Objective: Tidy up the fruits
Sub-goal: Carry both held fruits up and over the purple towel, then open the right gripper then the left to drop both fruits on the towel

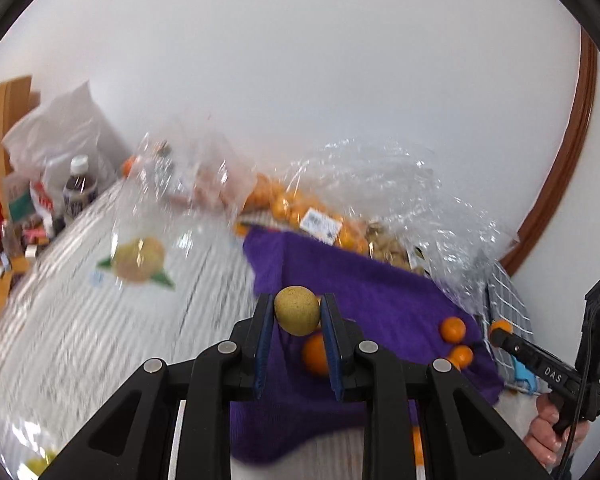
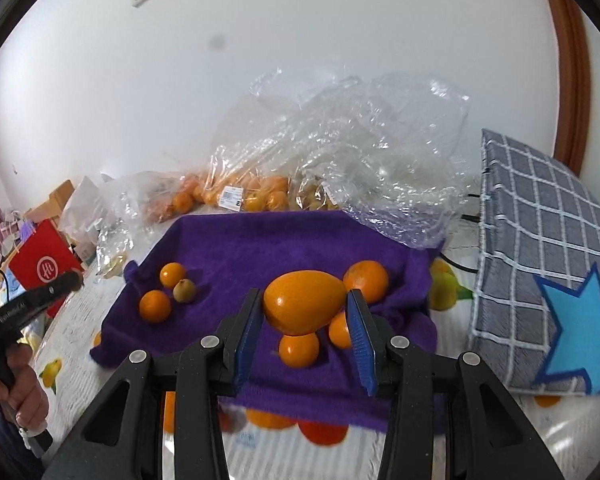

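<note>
My left gripper (image 1: 297, 312) is shut on a small yellow-green round fruit (image 1: 297, 310) and holds it above the purple towel (image 1: 364, 280). My right gripper (image 2: 305, 307) is shut on a large orange egg-shaped fruit (image 2: 304, 305) above the same towel (image 2: 260, 248). On the towel lie small oranges (image 2: 155, 305), (image 2: 172, 274), (image 2: 299, 349), a bigger orange (image 2: 366, 281) and a small greenish fruit (image 2: 184, 290). In the left wrist view oranges lie on the towel (image 1: 453, 328), (image 1: 315, 354); the right gripper's handle (image 1: 540, 364) shows at right.
Clear plastic bags of oranges (image 2: 260, 192) and crumpled plastic (image 2: 360, 152) sit behind the towel by the wall. A grey checked cloth box with a blue star (image 2: 548, 280) stands right. A red box (image 2: 44, 266) and clutter with a bottle (image 1: 78, 188) lie left.
</note>
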`<state>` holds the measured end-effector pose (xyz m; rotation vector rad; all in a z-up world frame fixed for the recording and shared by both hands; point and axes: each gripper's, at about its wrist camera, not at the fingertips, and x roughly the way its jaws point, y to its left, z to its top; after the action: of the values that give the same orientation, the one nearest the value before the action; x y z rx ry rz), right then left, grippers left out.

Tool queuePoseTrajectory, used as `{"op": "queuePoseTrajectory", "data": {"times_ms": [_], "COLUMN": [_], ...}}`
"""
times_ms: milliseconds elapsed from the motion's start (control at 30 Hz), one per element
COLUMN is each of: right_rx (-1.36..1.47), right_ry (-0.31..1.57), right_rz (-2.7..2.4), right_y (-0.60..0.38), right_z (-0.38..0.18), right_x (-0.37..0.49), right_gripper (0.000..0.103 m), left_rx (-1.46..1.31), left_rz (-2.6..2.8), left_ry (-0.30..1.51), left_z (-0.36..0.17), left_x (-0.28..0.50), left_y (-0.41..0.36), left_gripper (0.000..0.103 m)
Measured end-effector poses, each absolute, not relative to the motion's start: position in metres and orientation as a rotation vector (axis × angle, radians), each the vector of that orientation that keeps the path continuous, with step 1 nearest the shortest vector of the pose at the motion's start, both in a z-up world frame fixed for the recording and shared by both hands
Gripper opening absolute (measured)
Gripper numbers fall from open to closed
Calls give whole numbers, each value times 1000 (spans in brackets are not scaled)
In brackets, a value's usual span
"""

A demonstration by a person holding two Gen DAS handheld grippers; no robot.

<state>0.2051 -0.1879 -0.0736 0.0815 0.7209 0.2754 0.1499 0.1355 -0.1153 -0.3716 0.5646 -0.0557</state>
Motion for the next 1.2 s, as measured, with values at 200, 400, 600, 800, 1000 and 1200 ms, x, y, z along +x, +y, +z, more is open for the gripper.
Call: {"op": "queuePoseTrajectory", "data": {"times_ms": [200, 400, 600, 800, 1000, 1200], "right_rx": [67, 25, -25, -61, -29, 2], "right_ry": [775, 826, 835, 845, 857, 810], "right_rz": [271, 245, 241, 240, 261, 251], "right_y": [-177, -167, -156, -148, -152, -171], "right_z": [-88, -120, -132, -138, -134, -114], "right_x": [238, 257, 261, 263, 259, 238], "right_gripper": [42, 42, 42, 42, 47, 55], "left_rx": [-391, -417, -519, -500, -427, -295], "left_rz": [-75, -108, -130, -133, -176, -166], "left_ry": [549, 570, 579, 596, 630, 728], "left_z": [-124, -144, -150, -153, -149, -145], "left_x": [185, 192, 194, 195, 199, 225], "left_y": [125, 127, 142, 137, 111, 68], "left_gripper": [23, 23, 23, 23, 23, 23]}}
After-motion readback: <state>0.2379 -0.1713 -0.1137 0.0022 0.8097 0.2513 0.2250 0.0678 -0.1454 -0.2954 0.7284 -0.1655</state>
